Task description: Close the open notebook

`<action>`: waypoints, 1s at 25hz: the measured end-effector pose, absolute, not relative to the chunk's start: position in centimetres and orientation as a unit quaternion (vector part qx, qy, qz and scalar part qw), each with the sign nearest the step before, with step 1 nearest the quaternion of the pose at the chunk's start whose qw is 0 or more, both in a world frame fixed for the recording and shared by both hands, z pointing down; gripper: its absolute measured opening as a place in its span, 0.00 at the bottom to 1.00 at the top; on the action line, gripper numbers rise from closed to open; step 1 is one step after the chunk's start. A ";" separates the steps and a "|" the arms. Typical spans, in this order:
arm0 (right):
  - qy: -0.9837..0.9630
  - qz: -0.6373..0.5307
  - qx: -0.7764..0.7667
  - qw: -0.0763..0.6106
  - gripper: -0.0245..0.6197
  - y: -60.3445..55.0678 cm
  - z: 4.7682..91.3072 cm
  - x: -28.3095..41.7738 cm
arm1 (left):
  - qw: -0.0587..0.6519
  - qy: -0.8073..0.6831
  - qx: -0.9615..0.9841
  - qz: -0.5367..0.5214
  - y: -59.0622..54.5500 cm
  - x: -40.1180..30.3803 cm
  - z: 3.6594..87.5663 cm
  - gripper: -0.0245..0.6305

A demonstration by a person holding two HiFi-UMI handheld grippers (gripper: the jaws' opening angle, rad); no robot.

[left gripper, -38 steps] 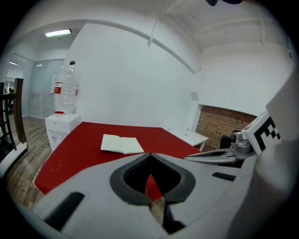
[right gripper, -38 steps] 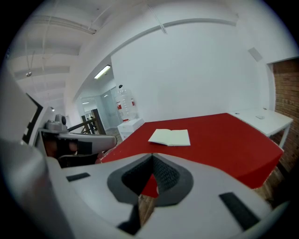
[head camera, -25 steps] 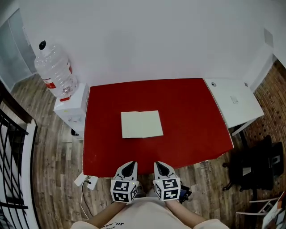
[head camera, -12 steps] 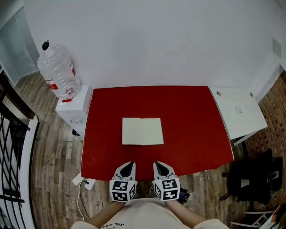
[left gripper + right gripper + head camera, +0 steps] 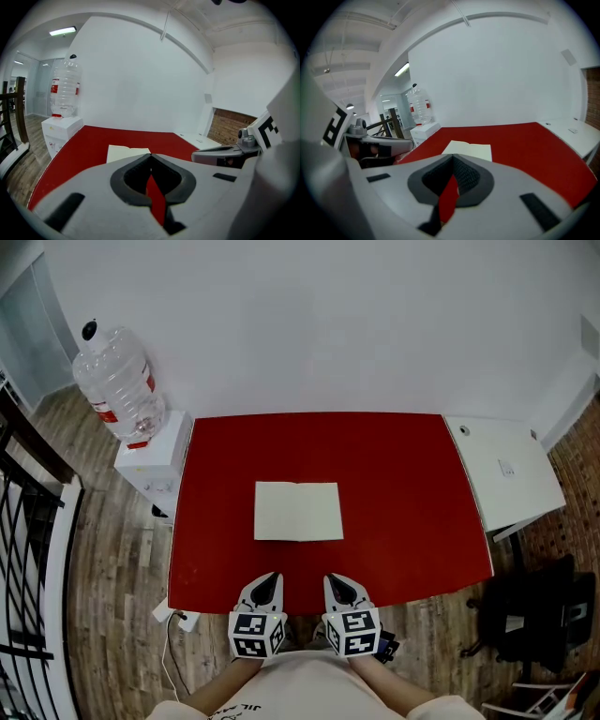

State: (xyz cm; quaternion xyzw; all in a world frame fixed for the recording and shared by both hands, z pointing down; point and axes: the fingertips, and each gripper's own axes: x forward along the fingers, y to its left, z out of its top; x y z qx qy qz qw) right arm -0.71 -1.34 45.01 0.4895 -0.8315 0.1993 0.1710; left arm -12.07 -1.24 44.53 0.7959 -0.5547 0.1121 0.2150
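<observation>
While the red table (image 5: 403, 512) fills mid-frame, a water bottle (image 5: 117, 381) stands off its left end; the open notebook (image 5: 298, 511) lies flat near the table's centre, pages seemingly blank. Left gripper (image 5: 266, 581) and right gripper (image 5: 336, 582) hang side by side at the near edge, well short of the notebook; both jaws clenched on nothing.

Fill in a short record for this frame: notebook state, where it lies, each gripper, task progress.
notebook: open, lying flat, pages up
place: middle of the red table
left gripper: shut, empty, at the table's near edge, short of the notebook
right gripper: shut, empty, beside the left one
progress: not yet closed, nothing touches it
surroundings: water dispenser left of the table, white side table on its right
</observation>
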 end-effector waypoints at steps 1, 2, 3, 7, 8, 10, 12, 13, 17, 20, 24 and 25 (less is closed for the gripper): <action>-0.831 0.200 0.489 0.171 0.04 -1.5 45.0 -0.7 | 0.215 -0.555 0.796 0.113 -1.4 -12.1 44.6 0.04; -0.831 0.200 0.489 0.171 0.05 -1.6 45.0 -0.7 | 0.216 -0.555 0.796 0.114 -1.6 -12.1 44.6 0.04; -0.831 0.201 0.489 0.172 0.04 -1.8 45.1 -0.7 | 0.216 -0.554 0.796 0.115 -1.7 -12.2 44.6 0.04; -0.830 0.206 0.487 0.175 0.04 -2.2 45.5 -1.0 | 0.222 -0.554 0.793 0.121 -2.3 -12.2 45.3 0.04; -0.831 0.207 0.486 0.176 0.05 -2.4 45.6 -1.2 | 0.224 -0.554 0.793 0.122 -2.5 -12.3 45.4 0.04; -0.832 0.206 0.483 0.179 0.05 -2.8 45.8 -1.6 | 0.226 -0.554 0.792 0.123 -3.0 -12.4 45.5 0.04; -0.833 0.206 0.482 0.178 0.04 -3.4 46.0 -1.9 | 0.224 -0.555 0.791 0.125 -3.5 -12.5 45.7 0.04; -0.833 0.207 0.482 0.178 0.04 -3.6 46.1 -2.0 | 0.222 -0.556 0.791 0.128 -3.8 -12.6 45.8 0.04; -0.829 0.214 0.484 0.183 0.04 -4.6 47.3 -2.0 | 0.218 -0.557 0.789 0.139 -5.0 -13.3 46.7 0.04; -0.826 0.215 0.485 0.191 0.05 -5.6 48.5 -2.2 | 0.217 -0.555 0.789 0.151 -5.9 -14.1 48.1 0.04; -0.819 0.225 0.491 0.194 0.04 -6.8 50.3 -2.1 | 0.226 -0.556 0.783 0.164 -6.6 -14.8 50.4 0.04; -0.818 0.228 0.491 0.195 0.05 -7.1 50.7 -2.1 | 0.228 -0.557 0.782 0.164 -6.8 -15.0 50.9 0.04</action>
